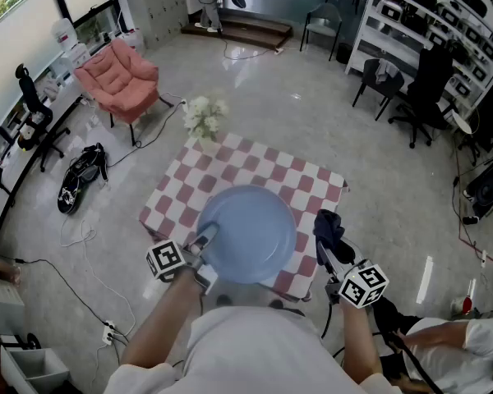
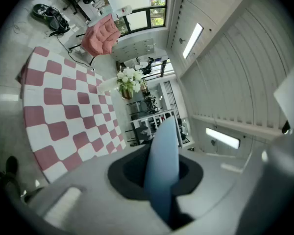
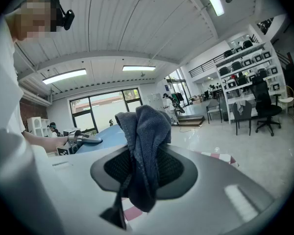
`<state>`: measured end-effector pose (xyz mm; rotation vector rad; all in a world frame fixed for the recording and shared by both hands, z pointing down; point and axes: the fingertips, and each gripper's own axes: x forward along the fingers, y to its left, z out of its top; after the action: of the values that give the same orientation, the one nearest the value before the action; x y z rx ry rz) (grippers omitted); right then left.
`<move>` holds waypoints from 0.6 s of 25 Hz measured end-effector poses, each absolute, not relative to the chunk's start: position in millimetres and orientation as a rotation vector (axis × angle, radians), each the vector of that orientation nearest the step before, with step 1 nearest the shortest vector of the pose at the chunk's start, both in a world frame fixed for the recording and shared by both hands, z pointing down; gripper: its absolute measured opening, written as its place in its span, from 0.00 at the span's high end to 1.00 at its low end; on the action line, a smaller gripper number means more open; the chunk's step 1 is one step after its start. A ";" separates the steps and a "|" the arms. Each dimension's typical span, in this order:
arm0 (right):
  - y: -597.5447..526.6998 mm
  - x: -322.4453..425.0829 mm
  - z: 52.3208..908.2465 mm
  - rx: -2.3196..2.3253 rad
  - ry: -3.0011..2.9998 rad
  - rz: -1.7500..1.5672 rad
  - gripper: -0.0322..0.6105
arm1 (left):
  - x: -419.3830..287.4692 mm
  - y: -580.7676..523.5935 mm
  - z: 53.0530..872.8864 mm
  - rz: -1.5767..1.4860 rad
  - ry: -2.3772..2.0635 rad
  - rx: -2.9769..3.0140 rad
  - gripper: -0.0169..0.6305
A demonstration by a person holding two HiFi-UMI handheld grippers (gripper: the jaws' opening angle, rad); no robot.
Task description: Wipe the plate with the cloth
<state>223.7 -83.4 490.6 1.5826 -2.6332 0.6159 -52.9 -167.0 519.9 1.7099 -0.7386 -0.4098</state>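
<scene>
With my left gripper [image 1: 202,240] clamped on the rim of the blue plate [image 1: 251,232] at eight o'clock, over the checked table [image 1: 230,164], and my right gripper [image 1: 329,240] pinching the cloth [image 1: 327,222] just off its three o'clock edge, I judged that wiping was not yet begun and the cloth must next press on the plate's face.

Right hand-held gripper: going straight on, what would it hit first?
Likely nothing near: the right hand-held gripper points past the blue plate's right rim, over the checkered table. Depth is unclear; its cloth might graze it.
</scene>
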 end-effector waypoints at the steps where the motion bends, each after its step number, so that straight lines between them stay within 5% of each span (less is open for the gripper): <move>1: -84.1 222.8 492.0 1.585 -2.632 0.619 0.75 | -51.8 -168.2 518.9 -0.414 -0.733 1.710 0.92; 15: -96.2 212.1 499.3 1.548 -2.628 0.633 0.75 | -59.4 -174.9 522.4 -0.419 -0.744 1.702 0.92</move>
<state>212.1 -96.2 499.3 1.5481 -2.6283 0.6326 -59.4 -174.9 522.4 1.7020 -0.7440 -0.4194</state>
